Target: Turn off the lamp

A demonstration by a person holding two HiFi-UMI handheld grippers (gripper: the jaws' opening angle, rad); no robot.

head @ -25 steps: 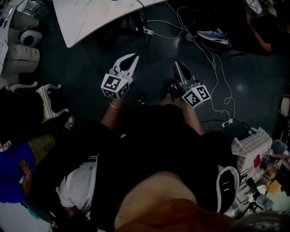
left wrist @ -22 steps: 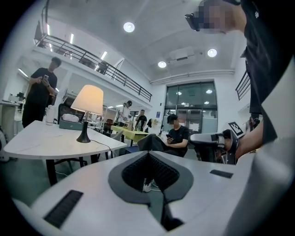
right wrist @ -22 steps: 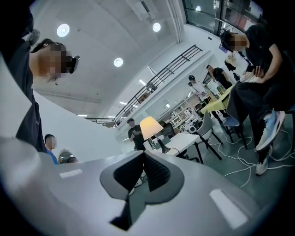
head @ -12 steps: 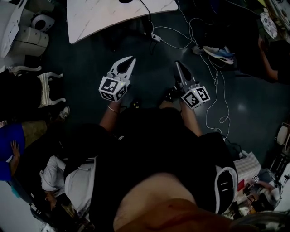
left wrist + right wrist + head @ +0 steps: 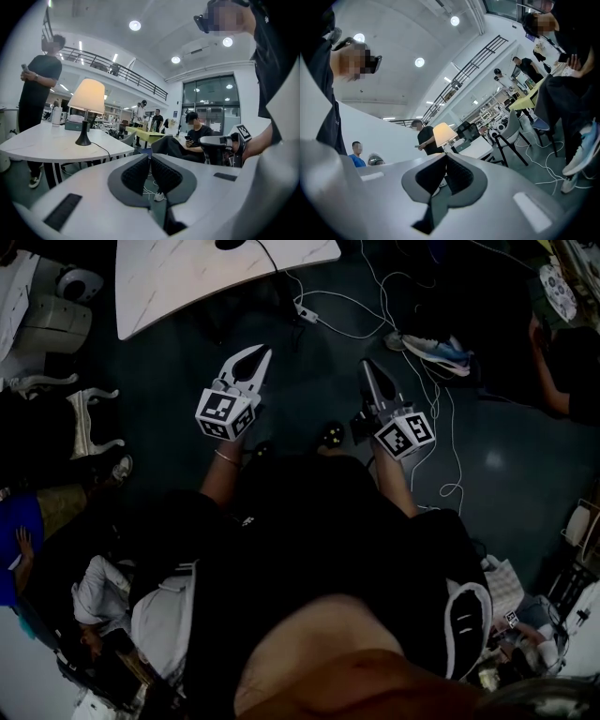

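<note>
The lamp [image 5: 87,96] stands lit on a white table [image 5: 47,147], with a cream shade, a black stem and a black base; its cord trails off to the right. The right gripper view shows the glowing lamp [image 5: 444,133] just above the jaws, still far off. In the head view only the lamp's dark base [image 5: 228,244] shows, at the table's [image 5: 187,282] top edge. My left gripper [image 5: 265,352] and right gripper [image 5: 364,366] are held side by side over the dark floor, short of the table. Both are shut with nothing between their pads.
White cables and a power strip [image 5: 306,310] lie on the floor between me and the table. A sneaker [image 5: 431,348] lies to the right. One person [image 5: 40,79] stands behind the table and another [image 5: 199,136] sits to the right. A chair [image 5: 511,131] stands beside the table.
Both grippers have travelled forward over the floor toward the table, still shut. The lamp's base has come into the head view's top edge.
</note>
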